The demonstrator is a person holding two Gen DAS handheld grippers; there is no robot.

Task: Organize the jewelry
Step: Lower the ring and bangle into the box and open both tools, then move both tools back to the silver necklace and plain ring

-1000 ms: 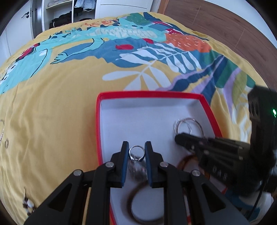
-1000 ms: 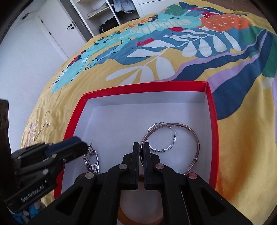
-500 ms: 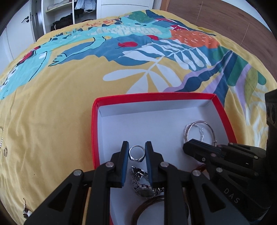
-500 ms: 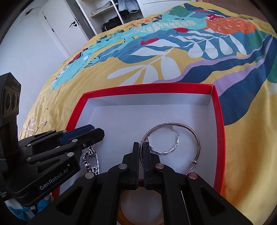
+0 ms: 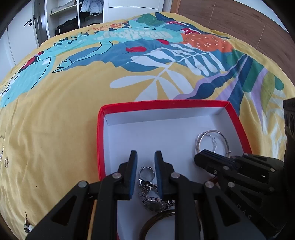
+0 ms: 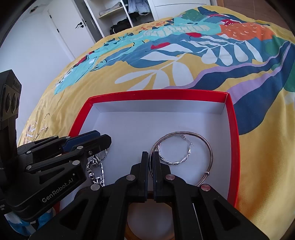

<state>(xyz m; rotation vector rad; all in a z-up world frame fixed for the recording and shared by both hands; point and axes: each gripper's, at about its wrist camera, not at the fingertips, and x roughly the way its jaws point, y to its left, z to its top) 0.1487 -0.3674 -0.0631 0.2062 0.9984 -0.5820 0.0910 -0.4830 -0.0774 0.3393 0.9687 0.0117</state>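
A red box point(image 5: 99, 136) with a white inside lies on the bed; it also shows in the right wrist view point(image 6: 234, 129). In it lie a silver ring point(image 5: 146, 171), a silver watch point(image 5: 154, 202), a brown bangle point(image 5: 156, 219), a thin bangle point(image 6: 206, 145) and a silver hoop earring point(image 6: 177, 161). My left gripper point(image 5: 146, 157) is open above the box, with the ring lying loose on the box floor between its fingers. My right gripper point(image 6: 150, 156) is shut and empty, right beside the thin bangle.
The bed has a yellow cover with a bright leaf print point(image 5: 166, 61). Small jewelry pieces lie on the cover at the left: a chain and ring point(image 5: 5, 158) and an earring point(image 5: 27, 226). A wardrobe point(image 5: 73, 16) and a door point(image 6: 73, 37) stand behind.
My left gripper has let go of the ring, which now lies in the box by the watch, and has pulled back. The right gripper stays shut beside the bangle.
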